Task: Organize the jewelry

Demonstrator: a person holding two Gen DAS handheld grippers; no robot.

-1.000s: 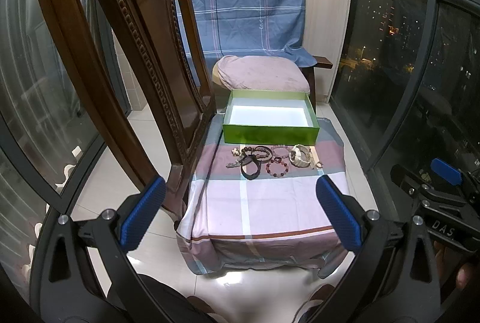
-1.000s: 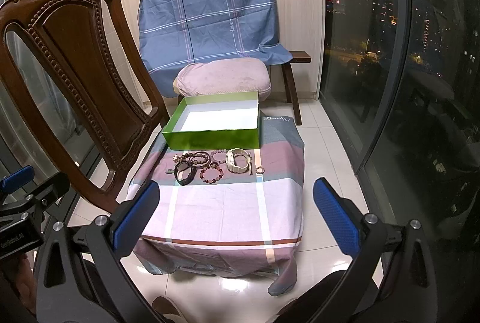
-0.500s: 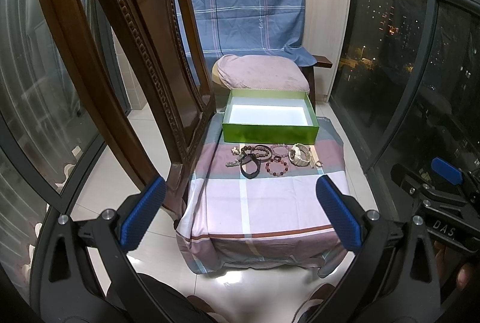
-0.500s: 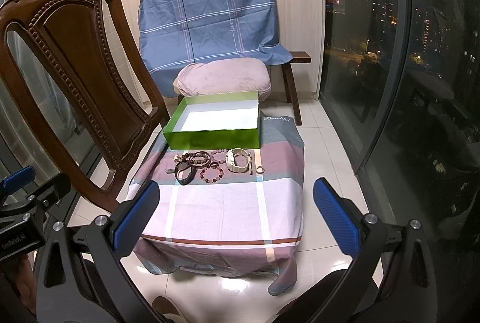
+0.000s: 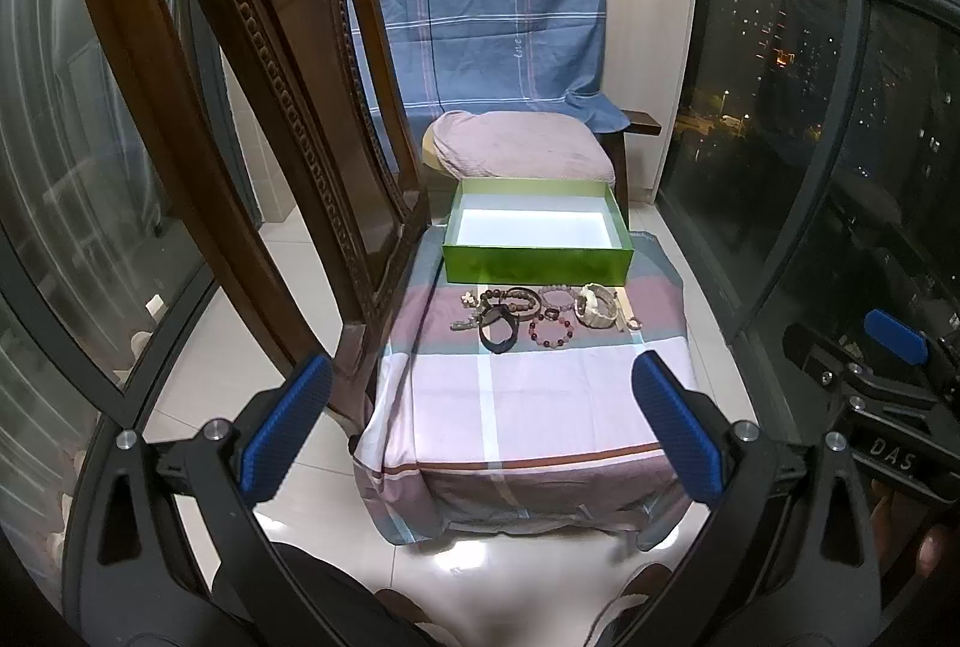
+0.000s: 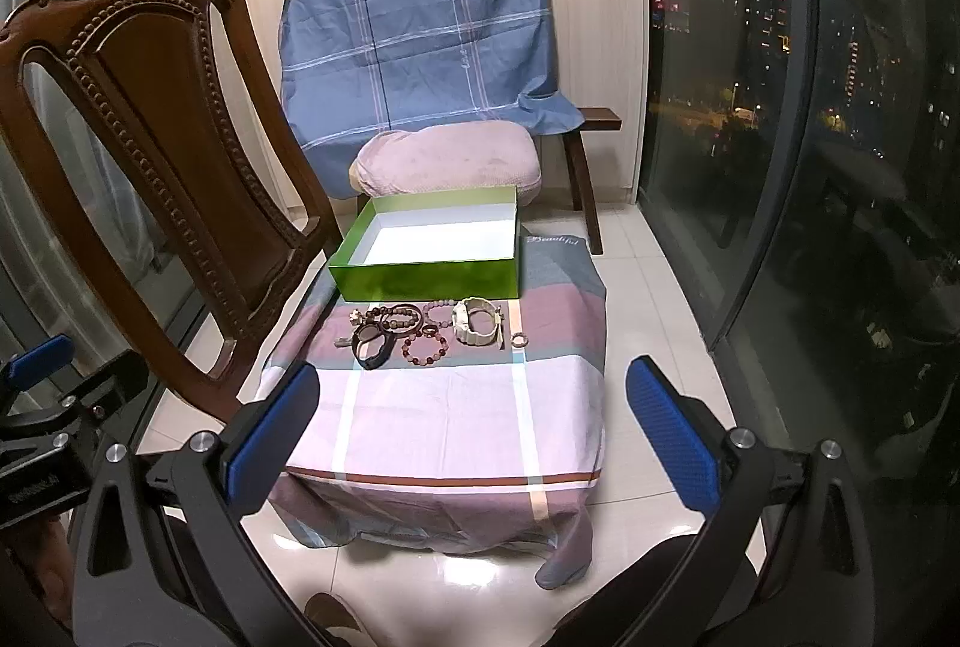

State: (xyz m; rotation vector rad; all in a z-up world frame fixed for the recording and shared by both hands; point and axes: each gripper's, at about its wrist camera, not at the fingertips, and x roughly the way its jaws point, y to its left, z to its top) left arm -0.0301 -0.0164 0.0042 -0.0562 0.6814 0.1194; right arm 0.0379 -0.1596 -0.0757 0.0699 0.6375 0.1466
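A green box (image 5: pixel 537 263) (image 6: pixel 429 281) with a white inside stands open at the far end of a low table under a striped cloth (image 5: pixel 528 401) (image 6: pixel 444 419). In front of the box lie several pieces of jewelry: a black band (image 5: pixel 499 330) (image 6: pixel 373 348), a red bead bracelet (image 5: pixel 551 332) (image 6: pixel 425 348), a cream bracelet (image 5: pixel 596 308) (image 6: pixel 477 326), dark bead bracelets (image 5: pixel 516 300) (image 6: pixel 396 318) and a small ring (image 5: pixel 634 323) (image 6: pixel 519 340). My left gripper (image 5: pixel 480 422) and right gripper (image 6: pixel 468 422) hang open before the table's near edge, well short of the jewelry, holding nothing.
A carved wooden chair (image 5: pixel 252 107) (image 6: pixel 150 155) stands close on the left of the table. Behind the box are a pink cushion (image 5: pixel 522 152) and a blue plaid cloth (image 6: pixel 420 29) over a bench. Dark glass windows (image 5: pixel 810 137) run along the right. White floor tiles (image 6: pixel 654 323) surround the table.
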